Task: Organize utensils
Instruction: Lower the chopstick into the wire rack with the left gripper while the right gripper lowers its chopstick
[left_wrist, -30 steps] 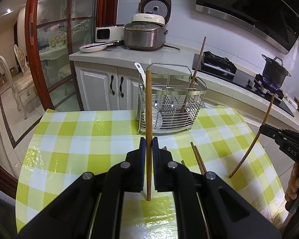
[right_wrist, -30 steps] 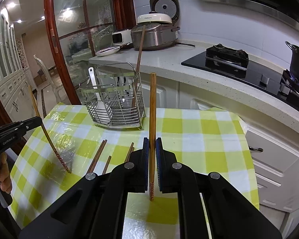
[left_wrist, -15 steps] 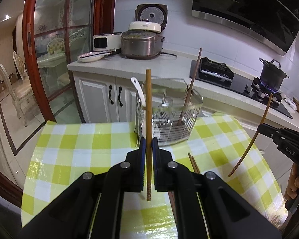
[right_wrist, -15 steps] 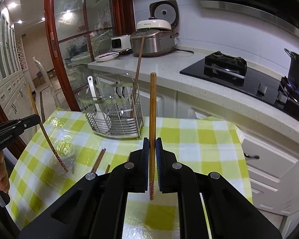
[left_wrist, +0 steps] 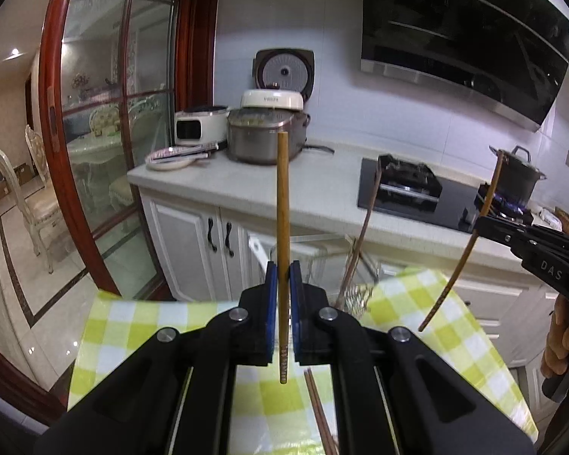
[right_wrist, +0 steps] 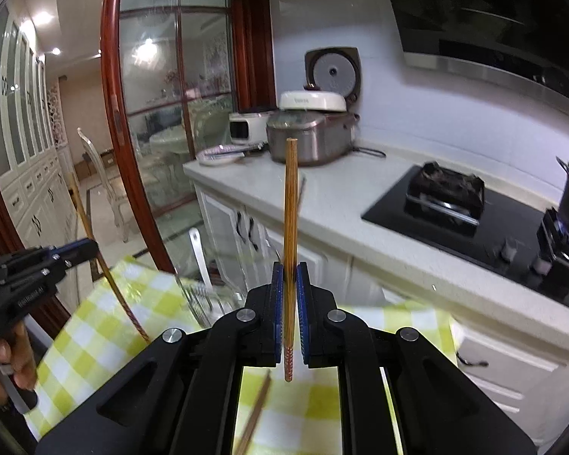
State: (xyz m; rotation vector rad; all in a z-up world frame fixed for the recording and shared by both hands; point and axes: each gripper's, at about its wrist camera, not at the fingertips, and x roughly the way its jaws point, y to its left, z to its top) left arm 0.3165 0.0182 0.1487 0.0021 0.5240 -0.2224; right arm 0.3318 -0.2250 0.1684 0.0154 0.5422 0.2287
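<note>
The left gripper (left_wrist: 283, 276), black with blue pads, is clenched on a slim round wooden chopstick (left_wrist: 282, 204) held upright above the table's near edge. The right gripper (right_wrist: 291, 278) likewise clamps a ribbed wooden chopstick (right_wrist: 290, 208) upright. Beyond the fingers, a blurred wire utensil rack (left_wrist: 354, 265) stands near the far edge of the glossy yellow-checked table (left_wrist: 409, 299); loose dark chopsticks (left_wrist: 316, 398) lie on it. A white stone counter (left_wrist: 334, 174) carries a steel rice cooker (left_wrist: 267, 140).

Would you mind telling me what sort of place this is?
A home kitchen, most likely: a rice cooker on the counter, a gas hob under a range hood.
</note>
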